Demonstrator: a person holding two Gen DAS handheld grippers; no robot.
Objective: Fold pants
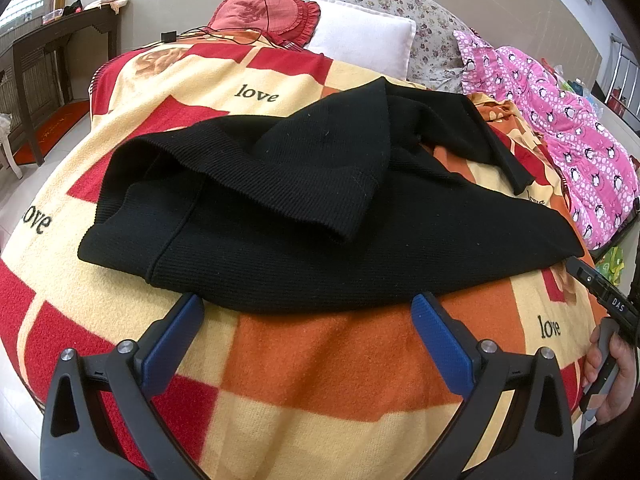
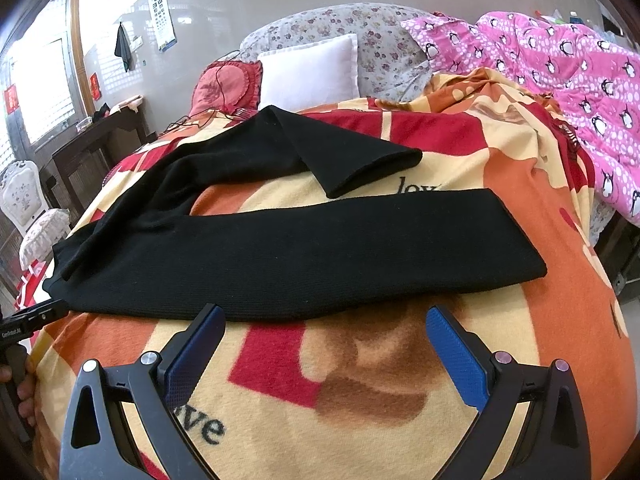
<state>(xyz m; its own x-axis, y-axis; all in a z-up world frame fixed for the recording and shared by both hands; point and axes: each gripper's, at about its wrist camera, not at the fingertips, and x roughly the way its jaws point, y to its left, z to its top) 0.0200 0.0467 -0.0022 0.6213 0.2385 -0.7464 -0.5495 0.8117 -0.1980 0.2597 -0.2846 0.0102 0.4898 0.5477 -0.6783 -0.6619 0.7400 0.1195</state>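
Black ribbed knit pants (image 1: 280,220) lie spread on a bed covered by a red, orange and cream "love" blanket (image 1: 320,360). In the left wrist view the waist end is nearest, with one part folded over the top. In the right wrist view the pants (image 2: 280,252) show two legs: the near leg lies flat across, the far leg is bent back on itself. My left gripper (image 1: 308,308) is open and empty, its blue pads just short of the near hem. My right gripper (image 2: 324,320) is open and empty at the near leg's edge. The right gripper's body also shows in the left wrist view (image 1: 600,288).
A white pillow (image 1: 360,36), a red round cushion (image 1: 260,12) with a black cable, and a floral pillow (image 1: 400,4) lie at the bed's head. A pink penguin quilt (image 1: 560,128) is bunched along the right side. A dark wooden table (image 1: 60,40) stands left of the bed.
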